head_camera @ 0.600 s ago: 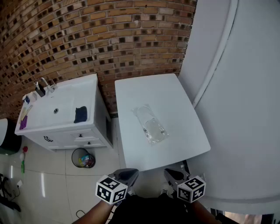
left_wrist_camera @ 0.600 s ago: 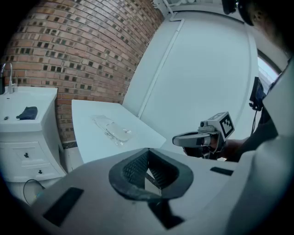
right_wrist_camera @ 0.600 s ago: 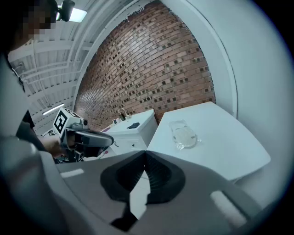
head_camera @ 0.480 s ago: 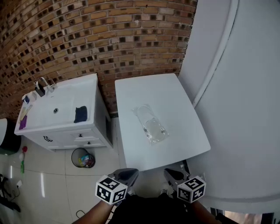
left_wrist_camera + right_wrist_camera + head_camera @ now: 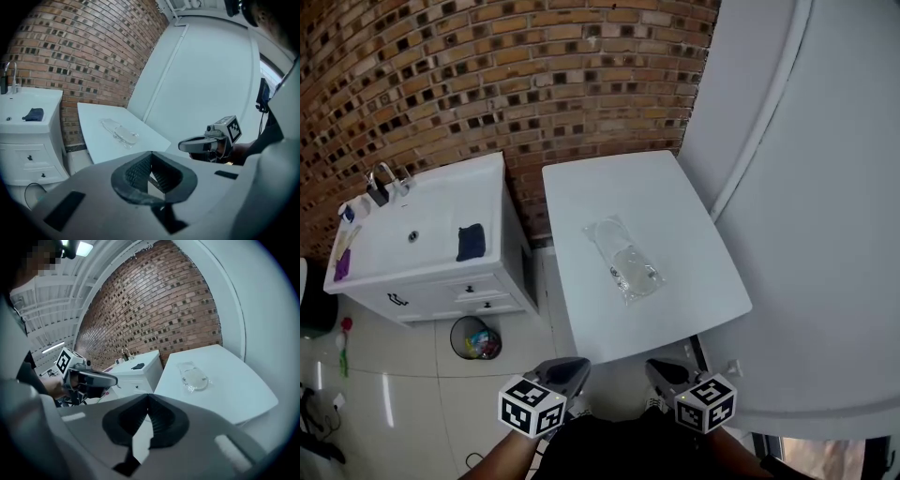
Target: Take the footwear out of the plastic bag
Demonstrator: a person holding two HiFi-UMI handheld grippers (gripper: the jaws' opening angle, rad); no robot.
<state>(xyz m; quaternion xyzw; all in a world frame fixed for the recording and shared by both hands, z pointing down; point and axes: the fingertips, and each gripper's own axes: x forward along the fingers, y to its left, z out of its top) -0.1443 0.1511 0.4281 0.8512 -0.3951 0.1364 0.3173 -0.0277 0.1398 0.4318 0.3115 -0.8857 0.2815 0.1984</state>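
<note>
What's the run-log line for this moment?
stage: not started | plastic bag: on table, contents inside | left gripper: jaws shut, empty | right gripper: jaws shut, empty | both short of table

1 plastic bag (image 5: 623, 260), 1 tbl (image 5: 600, 192), 1 sink (image 5: 436, 217), 1 bin (image 5: 476, 337).

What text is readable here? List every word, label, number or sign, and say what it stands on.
No text can be read in any view.
The left gripper and right gripper carry only black-and-white square markers, no letters.
On the plastic bag, any print is too small to read.
On the small items on the sink cabinet, labels are too small to read.
</note>
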